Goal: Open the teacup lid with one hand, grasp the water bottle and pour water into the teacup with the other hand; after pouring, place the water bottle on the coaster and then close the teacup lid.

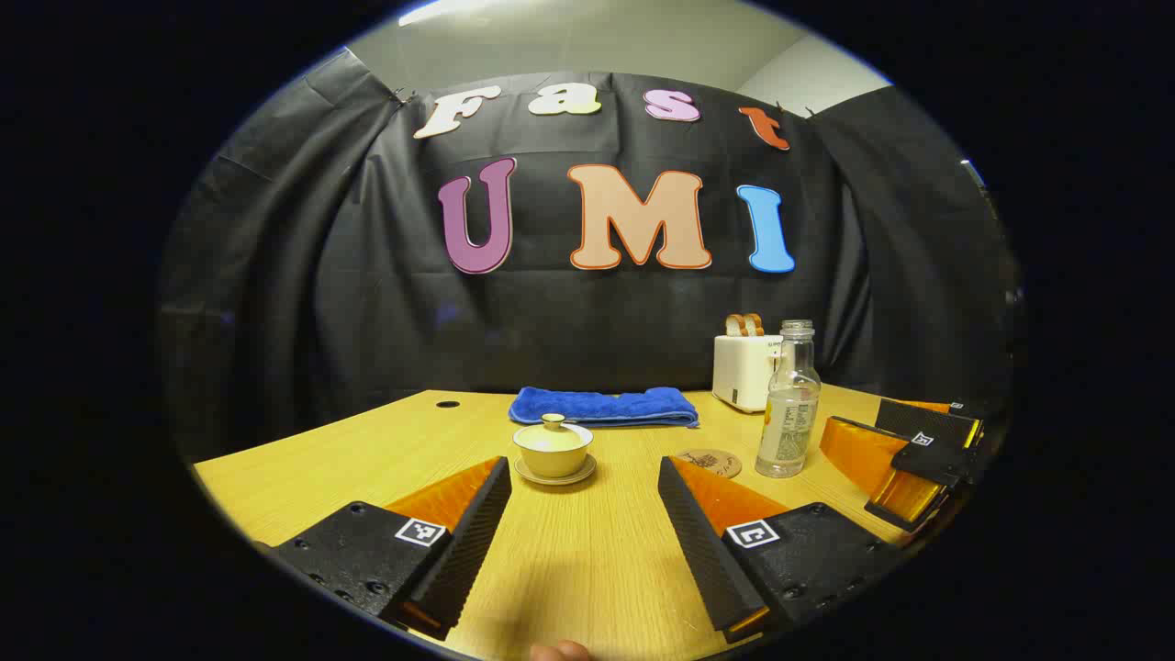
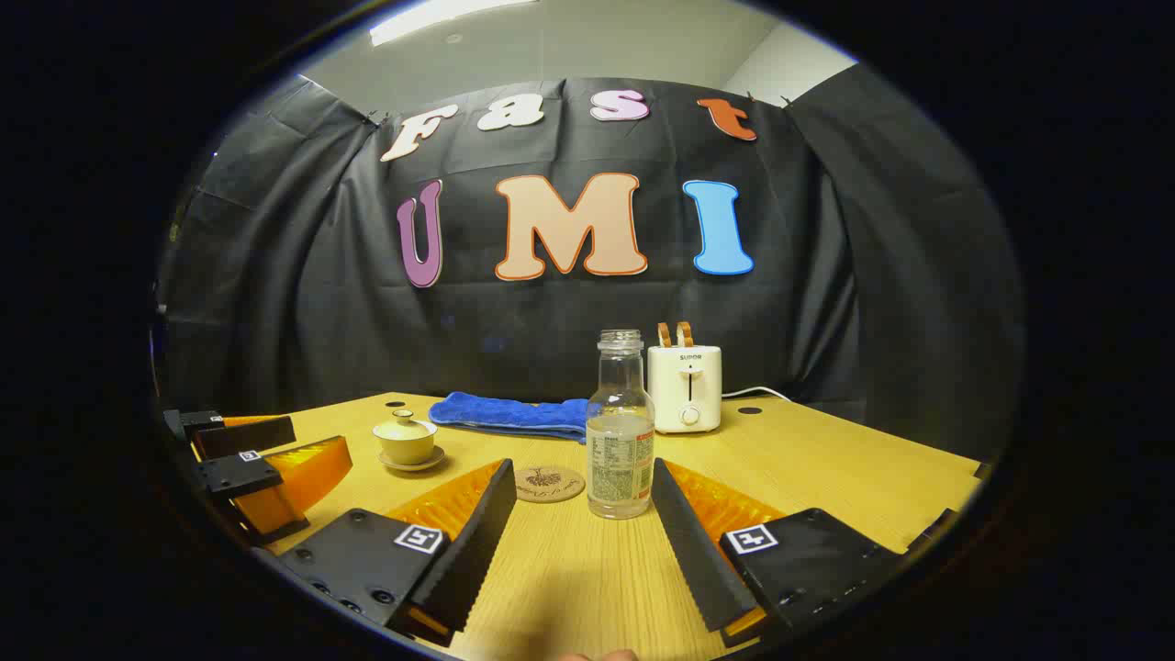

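Observation:
A pale lidded teacup (image 1: 553,449) stands on its saucer on the wooden table (image 1: 303,477), lid on. My left gripper (image 1: 584,477) is open, a short way in front of the cup. To the right, a clear uncapped water bottle (image 1: 788,413) stands part full beside a round coaster (image 1: 710,462). In the right gripper view the bottle (image 2: 620,430) stands just ahead of my open right gripper (image 2: 582,482), slightly right of centre. The coaster (image 2: 549,484) lies to its left, and the teacup (image 2: 406,442) farther left. Each gripper also appears at the edge of the other's view: the right gripper (image 1: 904,454), the left gripper (image 2: 252,468).
A folded blue towel (image 1: 603,406) lies at the back of the table. A white toaster (image 2: 684,387) with two slices in it stands behind the bottle, its cord trailing right. Small round holes (image 1: 447,404) mark the tabletop near the wall.

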{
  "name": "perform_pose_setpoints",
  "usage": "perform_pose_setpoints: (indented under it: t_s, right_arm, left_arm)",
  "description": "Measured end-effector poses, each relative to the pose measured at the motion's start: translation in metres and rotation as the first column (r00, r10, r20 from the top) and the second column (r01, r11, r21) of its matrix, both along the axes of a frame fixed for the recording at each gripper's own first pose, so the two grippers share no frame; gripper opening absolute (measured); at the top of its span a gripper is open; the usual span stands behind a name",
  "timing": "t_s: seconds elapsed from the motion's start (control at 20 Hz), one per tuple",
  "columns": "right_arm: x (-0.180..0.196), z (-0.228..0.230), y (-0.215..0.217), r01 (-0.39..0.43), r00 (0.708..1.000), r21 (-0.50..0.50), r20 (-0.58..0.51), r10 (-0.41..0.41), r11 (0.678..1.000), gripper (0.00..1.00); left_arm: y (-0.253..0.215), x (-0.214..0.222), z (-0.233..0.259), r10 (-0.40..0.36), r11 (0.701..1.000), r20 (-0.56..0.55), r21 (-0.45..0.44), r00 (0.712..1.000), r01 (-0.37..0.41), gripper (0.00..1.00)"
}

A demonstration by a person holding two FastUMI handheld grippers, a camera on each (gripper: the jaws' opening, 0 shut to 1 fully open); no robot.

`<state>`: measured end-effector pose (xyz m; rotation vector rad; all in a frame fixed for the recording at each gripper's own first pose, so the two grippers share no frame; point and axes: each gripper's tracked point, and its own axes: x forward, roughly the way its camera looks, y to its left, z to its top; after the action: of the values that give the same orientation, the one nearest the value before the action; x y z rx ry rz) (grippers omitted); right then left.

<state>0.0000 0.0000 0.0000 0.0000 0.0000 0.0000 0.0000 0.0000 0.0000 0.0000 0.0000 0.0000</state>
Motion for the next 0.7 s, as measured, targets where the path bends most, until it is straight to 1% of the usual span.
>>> perform_pose_setpoints:
  t_s: [0.25,0.3,0.5,0.65,0.7]
  right_arm:
    - [-0.0058,-0.0006,0.0041,-0.008,1.000,0.000,0.000,0.008,1.000,0.95]
    - [-0.0058,-0.0005,0.0040,-0.008,1.000,0.001,-0.002,0.008,1.000,0.93]
    - [-0.0058,-0.0004,0.0047,-0.008,1.000,0.000,-0.001,0.008,1.000,0.95]
    - [-0.0056,-0.0009,0.0043,-0.008,1.000,0.000,-0.001,0.008,1.000,0.94]
    - [-0.0053,-0.0003,0.0046,-0.008,1.000,0.000,-0.001,0.008,1.000,0.95]
  left_arm:
    - [0.0007,-0.0020,0.0002,0.014,1.000,0.003,0.000,1.000,-0.014,0.95]
    - [0.0010,-0.0021,0.0005,0.013,1.000,0.002,0.002,1.000,-0.013,0.95]
    - [0.0006,-0.0026,0.0008,0.012,1.000,0.003,0.001,1.000,-0.012,0.95]
    - [0.0005,-0.0026,0.0011,0.010,1.000,0.001,0.001,1.000,-0.010,0.95]
    - [-0.0002,-0.0027,0.0011,0.008,1.000,0.004,0.001,1.000,-0.008,0.95]
